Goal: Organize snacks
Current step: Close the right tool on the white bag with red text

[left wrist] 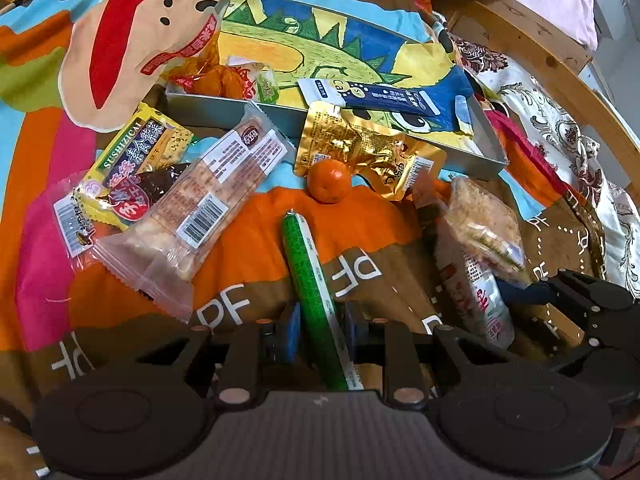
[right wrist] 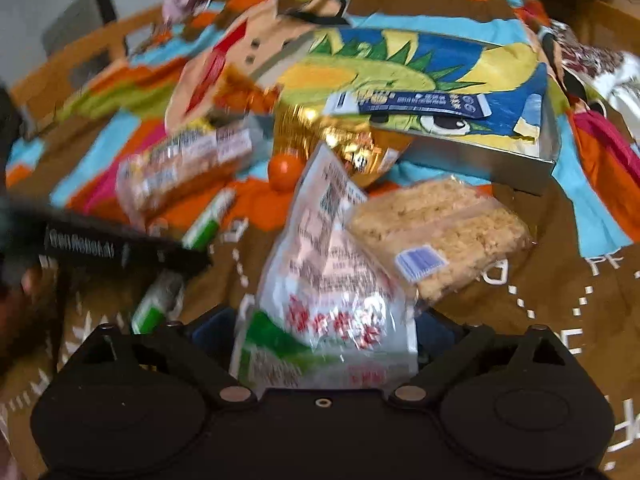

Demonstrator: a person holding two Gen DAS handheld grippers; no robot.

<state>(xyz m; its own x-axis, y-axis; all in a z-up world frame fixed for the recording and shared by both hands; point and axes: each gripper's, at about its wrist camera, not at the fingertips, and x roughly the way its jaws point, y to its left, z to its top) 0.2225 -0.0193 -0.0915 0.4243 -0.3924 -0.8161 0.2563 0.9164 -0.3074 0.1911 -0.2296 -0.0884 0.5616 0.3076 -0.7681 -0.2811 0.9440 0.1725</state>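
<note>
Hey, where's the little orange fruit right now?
In the left wrist view the small orange lies on the bedspread at centre, just below the gold foil packet and just beyond the tip of the green stick snack.

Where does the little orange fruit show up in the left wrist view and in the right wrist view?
Left wrist: the orange fruit lies just above center, beyond the green stick's far tip.
Right wrist: the orange fruit sits left of center, blurred, partly behind the white packet.
Shared landmark: the gold foil pouch beside it.
</note>
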